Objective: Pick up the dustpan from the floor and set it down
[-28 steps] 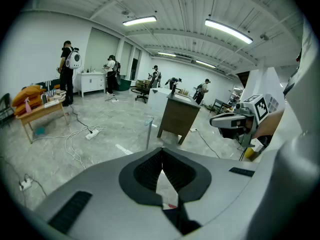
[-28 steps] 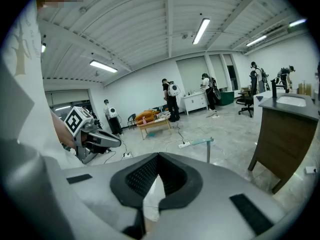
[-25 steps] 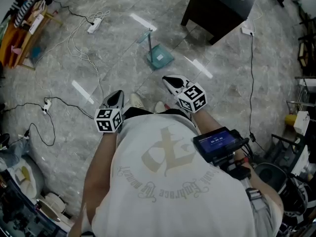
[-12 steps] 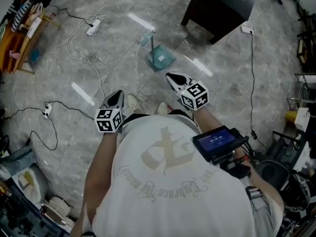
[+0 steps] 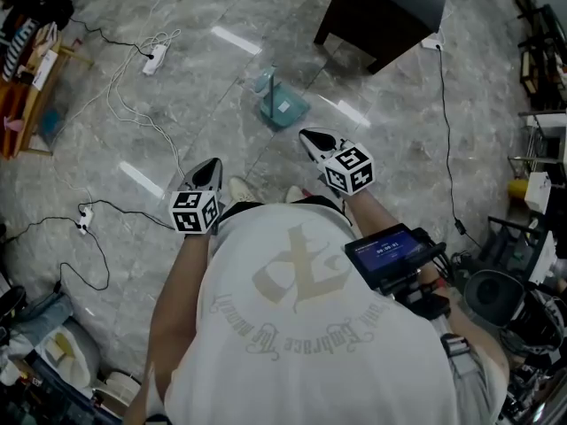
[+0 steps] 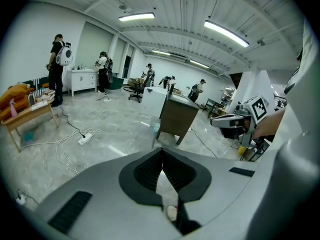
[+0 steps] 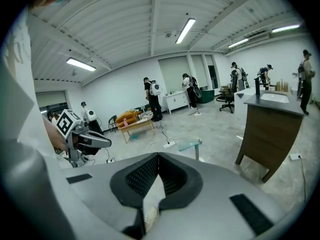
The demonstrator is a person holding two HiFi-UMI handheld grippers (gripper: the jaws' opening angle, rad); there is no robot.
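Note:
The dustpan (image 5: 282,104), pale teal with an upright handle, stands on the grey marble floor ahead of both grippers. It also shows in the right gripper view as the dustpan (image 7: 192,145), and small in the left gripper view as the dustpan (image 6: 156,128) next to the desk. My left gripper (image 5: 209,168) hovers in front of my body, shut and empty, its jaws meeting (image 6: 161,150). To the right, nearer the dustpan, my right gripper (image 5: 312,138) hangs shut with nothing in it, jaws together (image 7: 158,154). Neither gripper touches the dustpan.
A dark wooden desk (image 5: 381,11) stands just beyond the dustpan on the right. A power strip with white cables (image 5: 152,56) lies at the left, and black cables (image 5: 84,215) run nearer my feet. A low wooden table (image 5: 27,87) and clutter (image 5: 523,299) line the sides.
The floor has shifted in the head view as I move toward the dustpan. Both grippers travelled along with me and stay shut.

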